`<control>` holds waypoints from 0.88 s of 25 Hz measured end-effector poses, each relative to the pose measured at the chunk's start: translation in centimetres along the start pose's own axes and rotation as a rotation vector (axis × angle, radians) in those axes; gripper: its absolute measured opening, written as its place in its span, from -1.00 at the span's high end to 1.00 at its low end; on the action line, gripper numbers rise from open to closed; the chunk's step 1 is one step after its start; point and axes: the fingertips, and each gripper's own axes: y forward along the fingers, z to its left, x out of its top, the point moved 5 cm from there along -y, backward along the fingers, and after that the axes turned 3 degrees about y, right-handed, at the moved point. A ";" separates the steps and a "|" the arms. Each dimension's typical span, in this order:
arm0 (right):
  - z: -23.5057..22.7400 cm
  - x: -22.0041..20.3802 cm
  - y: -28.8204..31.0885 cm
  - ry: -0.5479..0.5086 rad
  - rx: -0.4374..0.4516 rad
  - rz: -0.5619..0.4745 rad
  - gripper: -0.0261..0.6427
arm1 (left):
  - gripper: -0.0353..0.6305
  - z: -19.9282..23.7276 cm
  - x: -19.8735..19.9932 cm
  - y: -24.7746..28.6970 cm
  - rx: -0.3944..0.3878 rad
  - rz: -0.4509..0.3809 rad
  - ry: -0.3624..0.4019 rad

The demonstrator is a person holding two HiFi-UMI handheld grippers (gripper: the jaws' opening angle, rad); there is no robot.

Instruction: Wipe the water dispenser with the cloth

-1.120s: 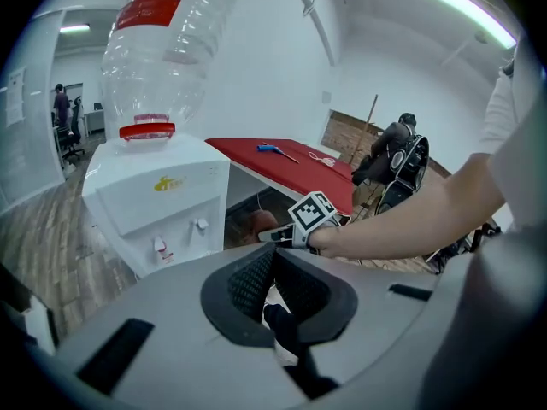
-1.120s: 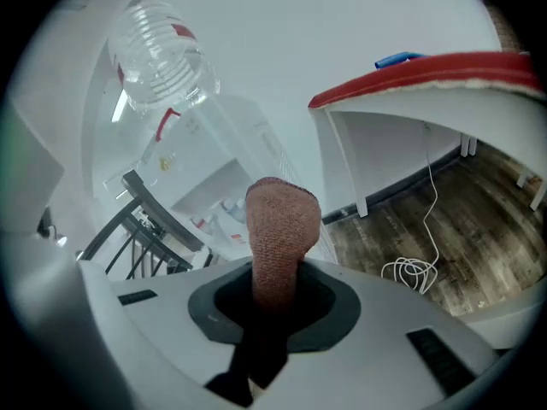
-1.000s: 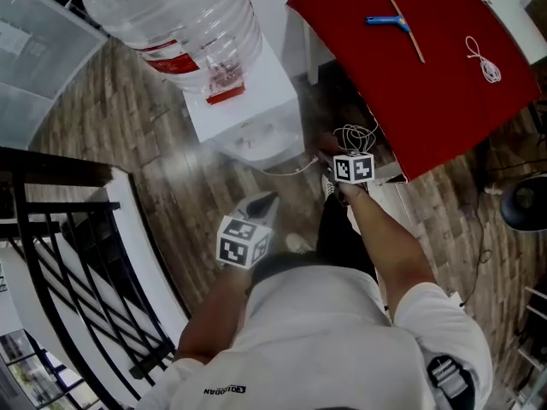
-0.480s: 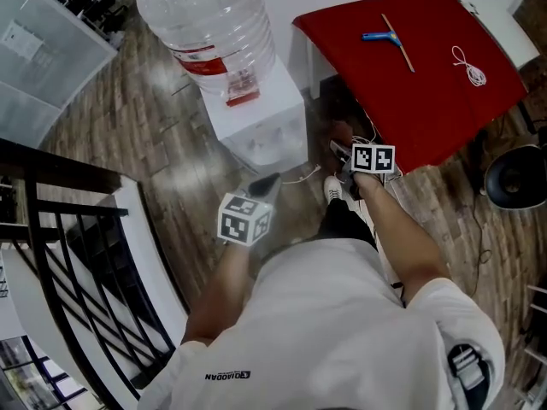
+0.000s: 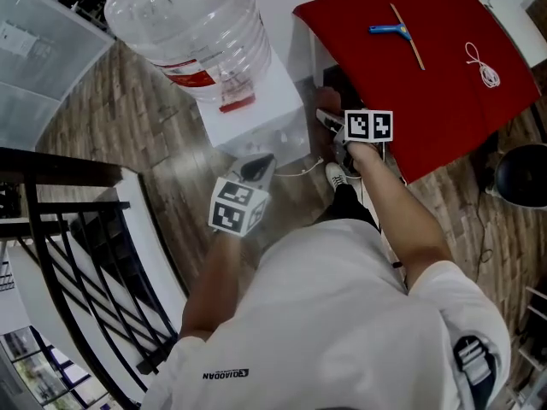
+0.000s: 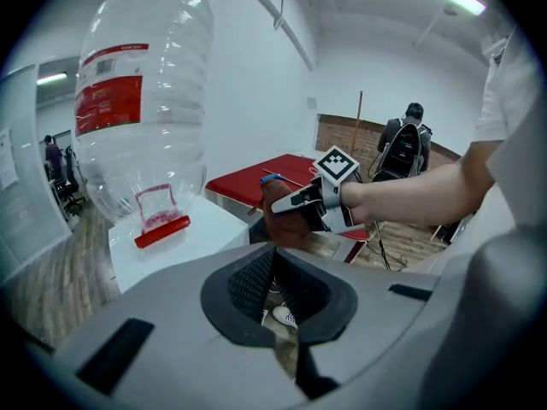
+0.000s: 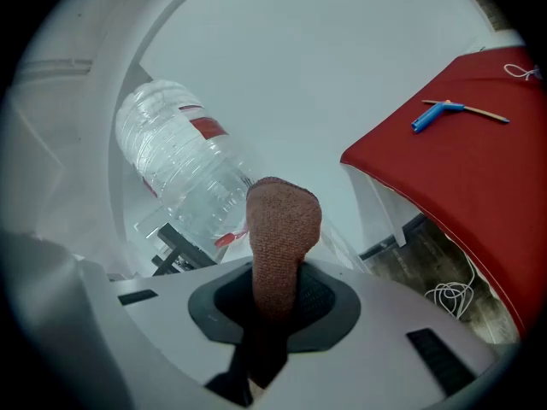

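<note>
A: As you look down past the white shirt, which tongs come first?

B: The left tongs (image 6: 273,270), held low over the wooden floor (image 5: 162,152). They are released, their pads apart, with only floor and a shoe showing in the gap.

A: And the right tongs (image 7: 278,293)?

B: A little further out, clenched on the cloth (image 7: 283,225). It is reddish-brown, and it stands up out of the grip in a rounded fold.

A: Where does that put it?

B: At the right side of the water dispenser (image 5: 256,120), in the gap between it and the red worktop (image 5: 444,84). (Whether it touches the white cabinet, I cannot tell.)

A: The dispenser itself?

B: A white box with a big clear bottle (image 5: 188,24) upended on top, a red label round it.

A: Beyond that?

B: On the worktop lie a blue-handled tool (image 5: 389,30) crossed by a thin stick, and a white cord (image 5: 484,63) well apart from them. A black railing (image 5: 68,254) runs down the left.
</note>
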 end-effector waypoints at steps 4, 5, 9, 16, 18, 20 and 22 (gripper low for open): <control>-1.0 1.4 2.2 0.009 0.063 0.069 0.75 | 0.93 0.7 1.7 3.4 0.016 0.048 -0.010; -1.3 1.9 2.6 0.014 0.075 0.082 0.75 | 0.93 0.9 2.2 4.2 0.018 0.062 -0.009; -3.3 4.0 4.8 0.041 0.117 0.136 0.75 | 0.93 1.7 4.4 8.0 0.013 0.098 -0.006; -6.7 2.6 8.6 0.113 0.217 0.295 0.75 | 0.93 2.3 5.9 12.7 0.047 0.207 -0.046; -7.9 2.1 9.7 0.136 0.227 0.325 0.75 | 0.93 2.7 6.3 13.9 0.056 0.231 -0.060; -9.3 1.9 10.7 0.148 0.230 0.350 0.75 | 0.93 3.1 7.0 15.2 0.065 0.239 -0.074; -10.7 1.4 11.9 0.145 0.227 0.383 0.75 | 0.93 3.2 7.4 16.5 0.071 0.239 -0.088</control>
